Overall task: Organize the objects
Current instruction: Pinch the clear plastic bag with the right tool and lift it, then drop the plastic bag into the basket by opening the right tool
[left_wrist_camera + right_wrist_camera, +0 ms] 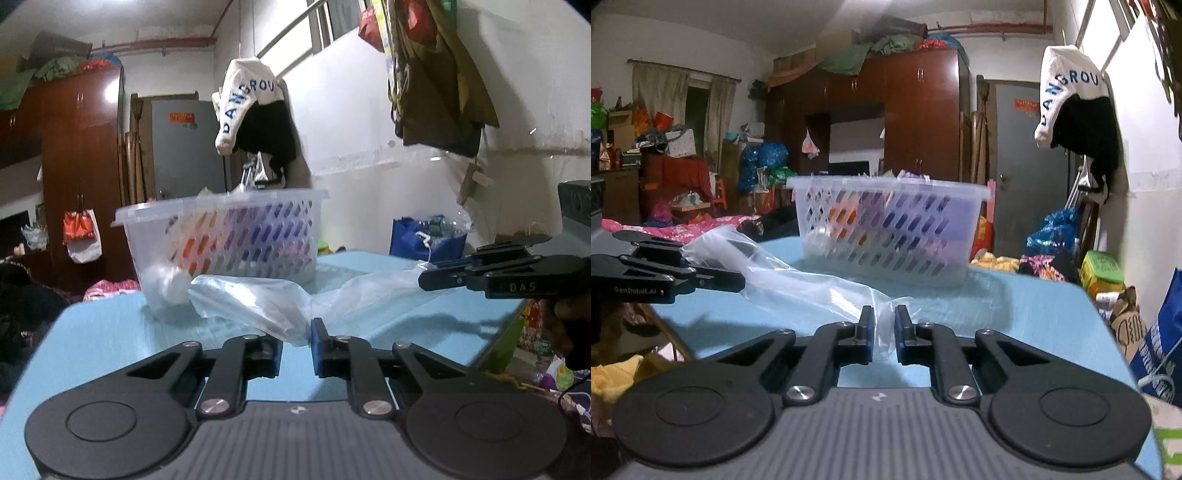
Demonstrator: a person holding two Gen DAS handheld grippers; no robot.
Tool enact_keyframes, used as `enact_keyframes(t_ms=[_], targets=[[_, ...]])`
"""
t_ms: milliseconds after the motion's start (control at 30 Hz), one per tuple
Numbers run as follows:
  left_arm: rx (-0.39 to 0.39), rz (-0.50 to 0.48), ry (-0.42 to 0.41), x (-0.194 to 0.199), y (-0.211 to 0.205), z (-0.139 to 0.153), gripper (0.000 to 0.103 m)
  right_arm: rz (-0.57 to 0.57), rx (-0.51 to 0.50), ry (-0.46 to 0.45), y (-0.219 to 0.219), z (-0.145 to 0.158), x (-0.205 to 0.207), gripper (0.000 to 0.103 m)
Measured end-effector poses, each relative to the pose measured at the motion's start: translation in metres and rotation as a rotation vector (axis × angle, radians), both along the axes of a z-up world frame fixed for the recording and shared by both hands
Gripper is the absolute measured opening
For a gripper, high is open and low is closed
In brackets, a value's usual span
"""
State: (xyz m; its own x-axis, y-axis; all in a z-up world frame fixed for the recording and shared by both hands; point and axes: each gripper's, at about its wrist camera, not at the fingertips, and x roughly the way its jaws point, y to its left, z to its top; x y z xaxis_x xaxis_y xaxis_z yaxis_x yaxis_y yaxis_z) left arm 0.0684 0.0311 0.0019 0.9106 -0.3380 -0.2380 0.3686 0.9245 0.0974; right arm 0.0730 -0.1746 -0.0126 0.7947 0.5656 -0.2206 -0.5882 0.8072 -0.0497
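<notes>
**Plastic bag gripped at two ends, basket waiting beyond**

Plastic bag (258,299), clear and crumpled, lies across the light blue counter (110,332), just in front of the white perforated basket (229,240). The basket stands at the far side of the counter and already holds coloured packets, visible through its slots; it reads as the collection point for the tidy-up.

Left tongs (295,343): jaws partly closed, a moderate gap left between them. A corner of the bag sits in that gap against the blue pad of the right finger. Whether it is firmly pinched cannot be confirmed from this view.

Right tongs (884,328): jaws narrowed to a slim gap, with bag film bunched between them. A grip is probable, not certain.

The two tongs approach from opposite ends of the bag, each visible side-on in the other's camera. Judgement: this two-ended hold serves to stretch or lift limp film that one grip alone would let sag.

Risk: thin film may slip from a loose pinch.
</notes>
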Motion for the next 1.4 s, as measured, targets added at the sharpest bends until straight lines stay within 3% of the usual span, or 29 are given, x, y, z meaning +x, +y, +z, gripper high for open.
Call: enact_keyframes(t_ms=[167, 333, 467, 667, 700, 767, 800, 833, 867, 900, 933, 1033, 1200, 1400], targets=[[-0.015, -0.001, -0.082, 0.013, 0.005, 0.037, 0.019, 0.01, 0.016, -0.066, 0.003, 0.045, 0.018, 0.013], [-0.043, 0.015, -0.138, 0.058, 0.013, 0.092, 0.019, -0.012, 0.008, -0.125, 0.02, 0.103, 0.077, 0.013], [-0.043, 0.033, -0.102, 0.112, 0.018, 0.114, 0.019, -0.033, -0.002, -0.101, 0.036, 0.124, 0.137, 0.013], [-0.071, 0.09, -0.02, 0.174, 0.028, 0.109, 0.021, -0.056, -0.039, -0.059, 0.053, 0.122, 0.191, 0.014], [-0.077, 0.098, 0.005, 0.182, 0.03, 0.107, 0.025, -0.068, -0.052, -0.049, 0.057, 0.119, 0.199, 0.017], [-0.072, 0.119, 0.048, 0.19, 0.032, 0.102, 0.041, -0.098, -0.075, -0.036, 0.06, 0.11, 0.202, 0.045], [-0.066, 0.154, 0.039, 0.189, 0.034, 0.1, 0.053, -0.117, -0.081, -0.033, 0.06, 0.107, 0.202, 0.054], [-0.067, 0.177, 0.02, 0.185, 0.036, 0.1, 0.071, -0.129, -0.076, -0.03, 0.057, 0.105, 0.198, 0.072], [-0.082, 0.179, -0.001, 0.178, 0.04, 0.101, 0.082, -0.133, -0.056, -0.03, 0.053, 0.104, 0.191, 0.095], [-0.106, 0.17, -0.013, 0.171, 0.045, 0.102, 0.095, -0.13, -0.037, -0.033, 0.048, 0.103, 0.186, 0.103], [-0.132, 0.159, -0.021, 0.163, 0.049, 0.103, 0.1, -0.137, -0.025, -0.046, 0.045, 0.103, 0.178, 0.103], [-0.181, 0.165, -0.02, 0.149, 0.059, 0.11, 0.103, -0.144, -0.008, -0.045, 0.039, 0.107, 0.164, 0.103], [-0.109, 0.231, -0.021, 0.145, 0.052, 0.116, 0.103, -0.122, -0.001, 0.026, 0.039, 0.111, 0.165, 0.103], [-0.154, 0.209, 0.069, 0.149, 0.057, 0.121, 0.103, -0.15, 0.039, 0.136, 0.034, 0.117, 0.173, 0.103]])
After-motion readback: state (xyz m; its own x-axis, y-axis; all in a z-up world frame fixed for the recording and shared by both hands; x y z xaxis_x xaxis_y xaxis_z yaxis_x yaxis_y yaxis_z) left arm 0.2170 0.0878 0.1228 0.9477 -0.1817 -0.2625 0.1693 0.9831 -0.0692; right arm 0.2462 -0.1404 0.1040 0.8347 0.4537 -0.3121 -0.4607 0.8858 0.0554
